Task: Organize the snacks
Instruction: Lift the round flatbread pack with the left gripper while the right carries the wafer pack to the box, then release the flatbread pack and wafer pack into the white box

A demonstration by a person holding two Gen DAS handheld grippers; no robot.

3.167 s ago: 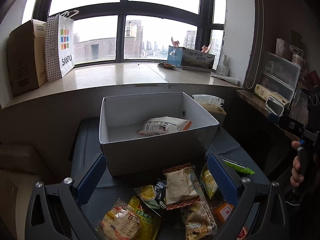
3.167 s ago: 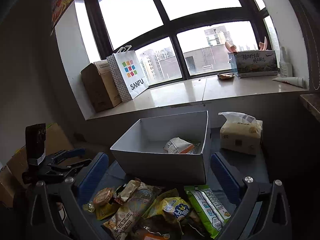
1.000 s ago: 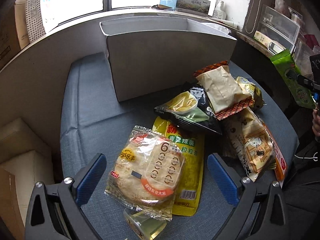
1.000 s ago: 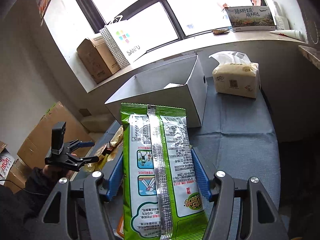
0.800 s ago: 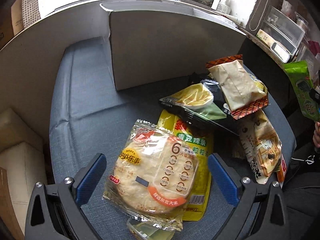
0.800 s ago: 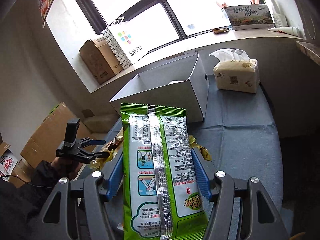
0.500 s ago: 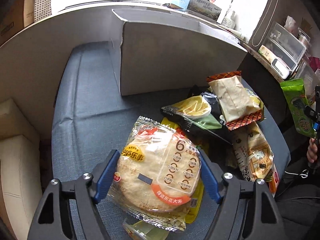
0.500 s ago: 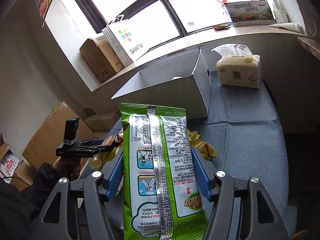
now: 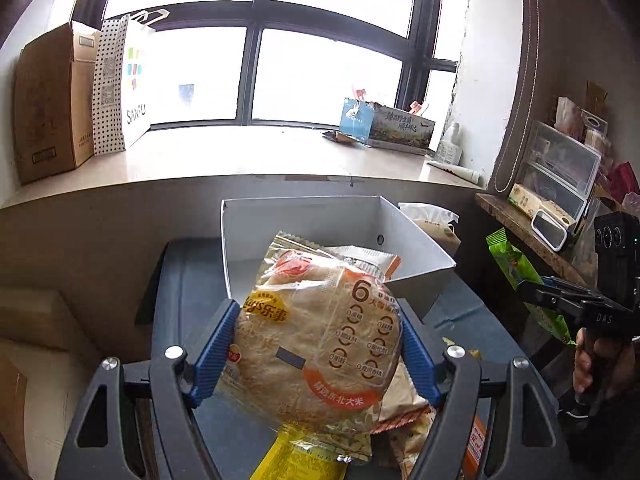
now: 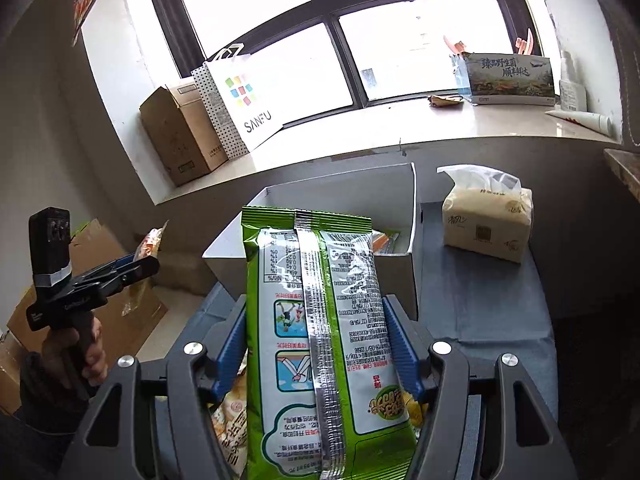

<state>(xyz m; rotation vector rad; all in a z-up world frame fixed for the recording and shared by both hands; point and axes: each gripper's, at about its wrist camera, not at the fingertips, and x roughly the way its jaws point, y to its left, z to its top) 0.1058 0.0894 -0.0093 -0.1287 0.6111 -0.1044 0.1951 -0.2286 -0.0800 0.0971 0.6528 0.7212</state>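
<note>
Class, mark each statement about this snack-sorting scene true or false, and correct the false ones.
1. The left gripper holds a round rice cracker pack. True.
2. The right gripper is empty. False: its jaws grip a green snack bag.
3. The white box already holds a packet. True.
4. The tissue pack sits inside the white box. False: it stands beside it on the blue cloth.
5. A paper bag stands on the window sill. True.

The open box [image 10: 312,256] sits on the cushioned bench [image 10: 488,304] against its back edge, below the windowsill [image 10: 360,136]. A tissue pack [image 10: 486,220] stands right of it; loose snack packets [image 9: 404,420] crowd the front edge.
</note>
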